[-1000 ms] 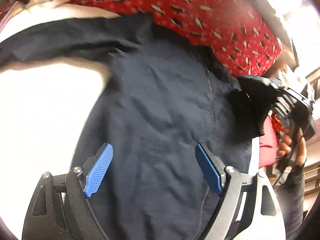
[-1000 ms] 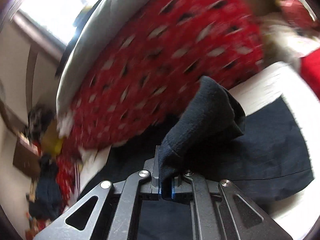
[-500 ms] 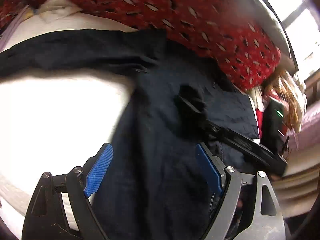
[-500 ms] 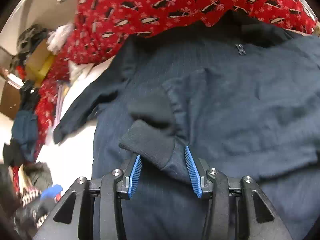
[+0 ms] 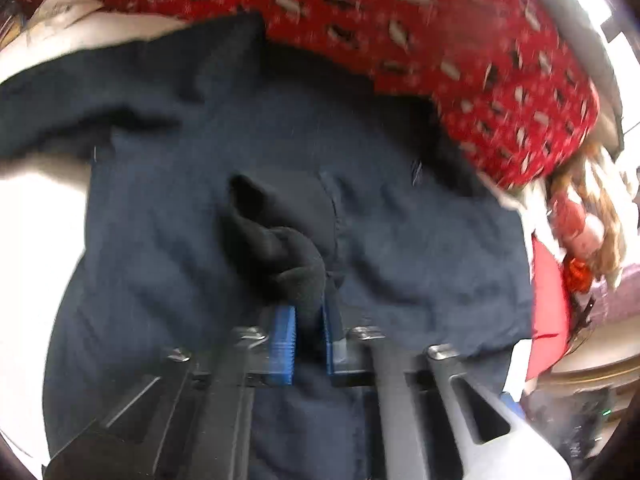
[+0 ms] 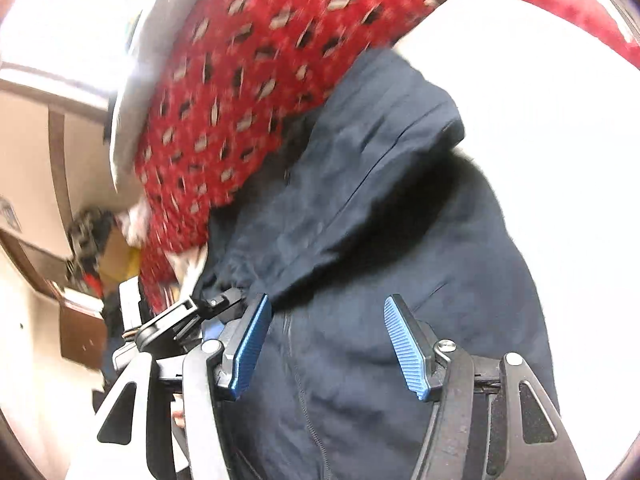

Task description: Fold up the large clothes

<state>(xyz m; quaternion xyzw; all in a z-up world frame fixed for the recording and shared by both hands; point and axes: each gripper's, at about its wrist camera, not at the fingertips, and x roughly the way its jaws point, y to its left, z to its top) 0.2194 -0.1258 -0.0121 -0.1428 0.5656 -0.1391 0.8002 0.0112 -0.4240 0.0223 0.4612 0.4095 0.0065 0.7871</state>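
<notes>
1. The dark jacket [image 5: 400, 240] lies spread across mid-frame on the white bed [image 5: 36, 240].
2. Left gripper [image 5: 308, 320] has just closed, pinching the cuff [image 5: 296, 276].
3. Right gripper [image 6: 326, 344] has just opened, empty.
4. That shallow pinch could slip, undoing the sleeve fold.

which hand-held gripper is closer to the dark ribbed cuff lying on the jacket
Left. The left hand-held gripper has just closed its blue pads on the cuff. The right hand-held gripper has just been opening and hangs over the navy jacket, nothing between its pads.
</notes>
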